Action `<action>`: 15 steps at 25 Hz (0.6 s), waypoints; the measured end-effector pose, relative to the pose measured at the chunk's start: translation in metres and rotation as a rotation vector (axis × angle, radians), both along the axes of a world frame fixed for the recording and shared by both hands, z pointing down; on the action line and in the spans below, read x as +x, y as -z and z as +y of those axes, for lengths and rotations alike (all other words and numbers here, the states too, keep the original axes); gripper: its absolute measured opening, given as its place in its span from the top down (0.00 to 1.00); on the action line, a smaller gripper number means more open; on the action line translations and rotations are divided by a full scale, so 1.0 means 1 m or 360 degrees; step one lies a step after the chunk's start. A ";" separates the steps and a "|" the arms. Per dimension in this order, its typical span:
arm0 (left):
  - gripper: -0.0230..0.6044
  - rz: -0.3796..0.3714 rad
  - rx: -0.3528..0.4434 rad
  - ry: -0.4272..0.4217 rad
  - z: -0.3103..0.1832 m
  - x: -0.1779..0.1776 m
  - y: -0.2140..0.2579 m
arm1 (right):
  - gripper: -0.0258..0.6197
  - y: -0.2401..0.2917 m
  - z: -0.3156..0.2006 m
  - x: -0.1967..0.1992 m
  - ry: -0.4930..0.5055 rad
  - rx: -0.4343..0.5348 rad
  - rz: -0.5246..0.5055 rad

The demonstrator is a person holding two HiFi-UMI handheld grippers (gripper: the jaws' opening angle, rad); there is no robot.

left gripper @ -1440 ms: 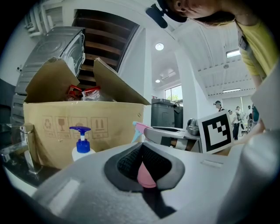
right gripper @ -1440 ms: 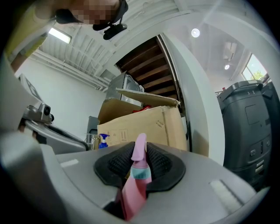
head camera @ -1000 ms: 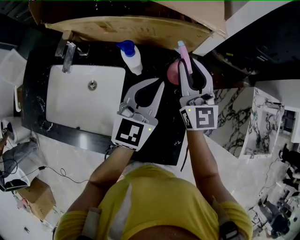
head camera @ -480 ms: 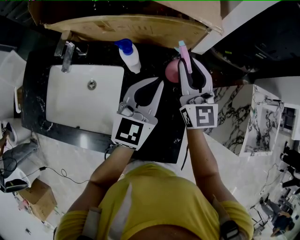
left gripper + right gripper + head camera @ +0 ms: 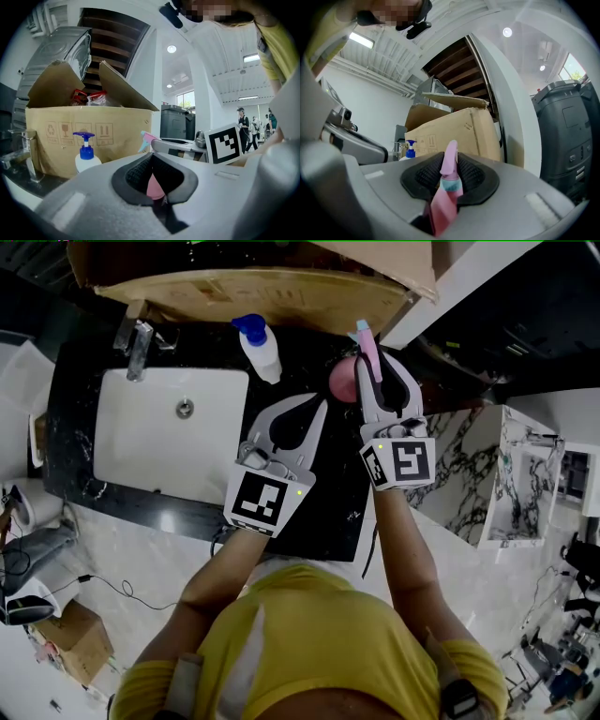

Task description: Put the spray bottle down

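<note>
**Spray bottle pinched near counter's back right corner**

Head view: shows pink spray bottle (image 5: 343,381) clamped by its head in right gripper (image 5: 382,371), at back right corner of black counter (image 5: 328,512). Shows left gripper (image 5: 317,413) pressed together, empty, just right of sink (image 5: 141,437).

Left gripper view: faces pump bottle (image 5: 86,157) and cardboard box (image 5: 56,126), jaws closed on nothing.

Right gripper view: squeezes pink trigger head between pads; cannot tell whether base touches counter.
</note>
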State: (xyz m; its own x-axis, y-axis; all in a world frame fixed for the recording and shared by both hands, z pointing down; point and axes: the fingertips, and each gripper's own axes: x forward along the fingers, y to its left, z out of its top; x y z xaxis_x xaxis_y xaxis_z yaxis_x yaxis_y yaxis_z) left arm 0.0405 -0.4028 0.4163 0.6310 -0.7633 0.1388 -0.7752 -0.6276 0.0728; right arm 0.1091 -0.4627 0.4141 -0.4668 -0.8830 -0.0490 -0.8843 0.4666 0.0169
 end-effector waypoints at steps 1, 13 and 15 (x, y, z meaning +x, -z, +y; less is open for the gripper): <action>0.96 0.0002 -0.0001 0.0001 0.001 -0.001 0.001 | 0.82 -0.002 -0.001 0.000 0.0005 -0.0024 -0.0009; 0.96 0.0021 0.0030 -0.0010 0.017 -0.006 0.014 | 0.64 -0.012 0.007 0.002 -0.0035 -0.0196 0.0028; 0.96 0.0026 0.0035 -0.0009 0.021 -0.008 0.017 | 0.63 -0.010 0.011 0.006 -0.0071 -0.0209 0.0034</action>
State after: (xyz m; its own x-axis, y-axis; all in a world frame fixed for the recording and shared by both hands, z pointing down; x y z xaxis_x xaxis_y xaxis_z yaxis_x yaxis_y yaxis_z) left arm 0.0327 -0.3816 0.3994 0.6375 -0.7624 0.1115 -0.7703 -0.6336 0.0718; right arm 0.1147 -0.4514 0.4238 -0.4264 -0.9012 0.0778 -0.9044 0.4260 -0.0224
